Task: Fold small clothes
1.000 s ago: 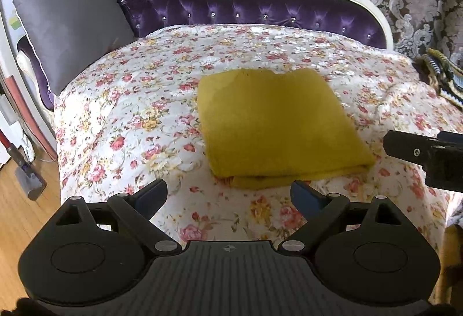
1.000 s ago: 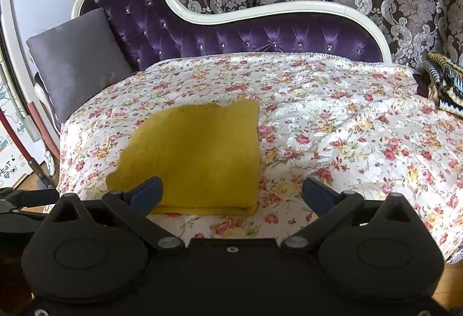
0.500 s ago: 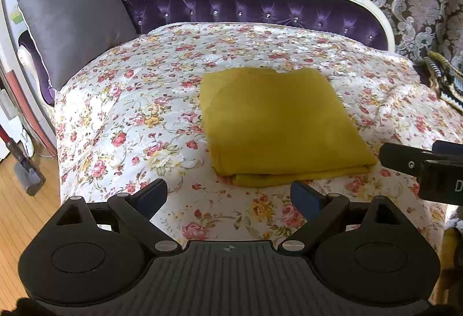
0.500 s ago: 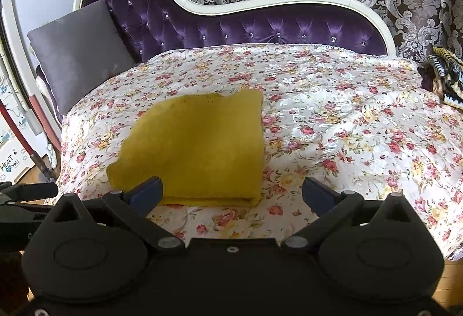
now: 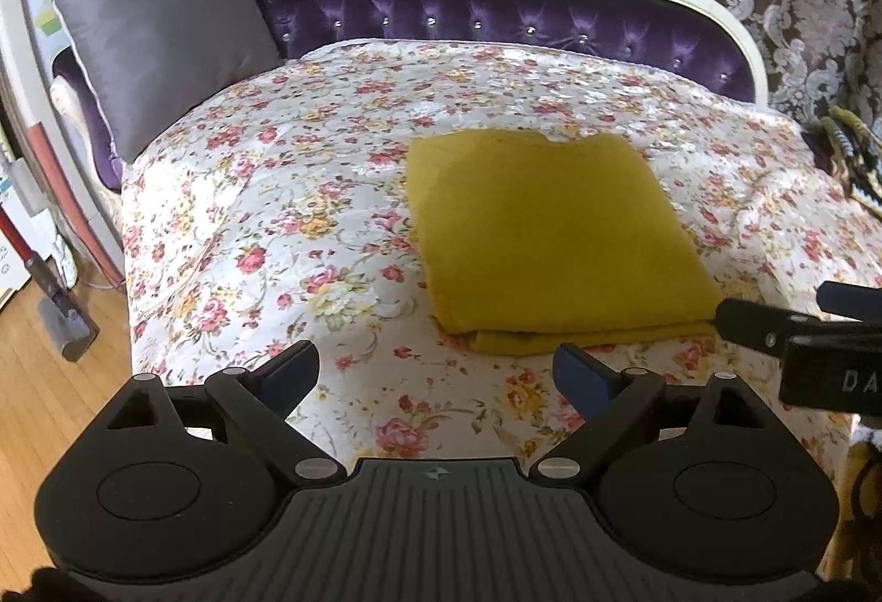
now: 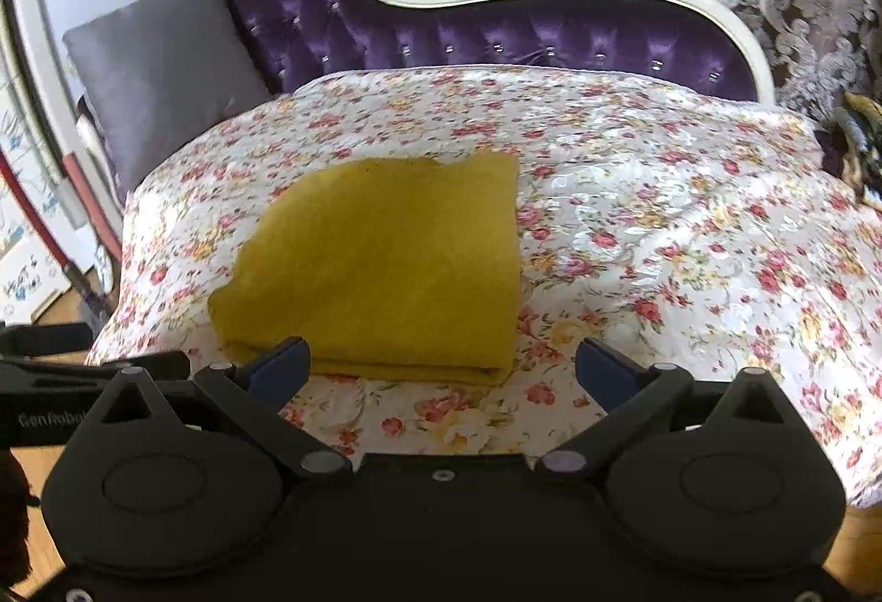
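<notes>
A mustard-yellow garment (image 5: 546, 238) lies folded into a rectangle on the floral bedspread (image 5: 286, 227), its layered folded edge toward me. My left gripper (image 5: 438, 373) hovers open just short of that near edge, with nothing between its fingers. In the right wrist view the same garment (image 6: 386, 260) sits ahead and to the left. My right gripper (image 6: 444, 365) is open and empty, its left fingertip over the garment's near edge. The right gripper's body (image 5: 799, 343) shows at the right of the left wrist view.
A grey cushion (image 5: 160, 28) leans at the left end of the purple tufted chaise back (image 5: 441, 12). A striped dark-and-yellow fabric (image 5: 849, 155) lies at the far right. Wooden floor (image 5: 33, 381) and a vacuum stick (image 5: 38, 271) are left of the bed. Patterned curtains hang behind.
Both grippers have moved slightly closer to the garment's near edge and stayed open. The garment has not moved.
</notes>
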Tool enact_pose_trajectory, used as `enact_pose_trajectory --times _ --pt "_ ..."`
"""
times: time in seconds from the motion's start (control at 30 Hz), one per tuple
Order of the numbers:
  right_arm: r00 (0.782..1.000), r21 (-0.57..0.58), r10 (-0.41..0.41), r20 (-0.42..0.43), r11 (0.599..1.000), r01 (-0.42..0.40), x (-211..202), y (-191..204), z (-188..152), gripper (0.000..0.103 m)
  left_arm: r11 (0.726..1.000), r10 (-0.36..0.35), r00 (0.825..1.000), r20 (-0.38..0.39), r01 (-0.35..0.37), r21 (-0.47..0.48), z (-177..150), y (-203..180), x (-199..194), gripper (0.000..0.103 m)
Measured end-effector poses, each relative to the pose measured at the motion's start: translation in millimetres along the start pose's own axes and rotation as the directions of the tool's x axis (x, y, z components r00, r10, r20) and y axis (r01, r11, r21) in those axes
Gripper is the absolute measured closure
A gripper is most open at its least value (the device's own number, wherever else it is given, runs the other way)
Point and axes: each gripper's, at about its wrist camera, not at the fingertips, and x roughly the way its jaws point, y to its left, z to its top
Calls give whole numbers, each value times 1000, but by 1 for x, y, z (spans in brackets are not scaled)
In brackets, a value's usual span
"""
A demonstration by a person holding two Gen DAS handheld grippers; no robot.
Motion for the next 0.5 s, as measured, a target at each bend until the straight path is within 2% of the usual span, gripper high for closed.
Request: enact_pose_trajectory --times 0.5 --pt "1000 -33 13 -5 999 -13 0 11 2 1 1000 -20 1000 -18 20 -23 1 8 2 10"
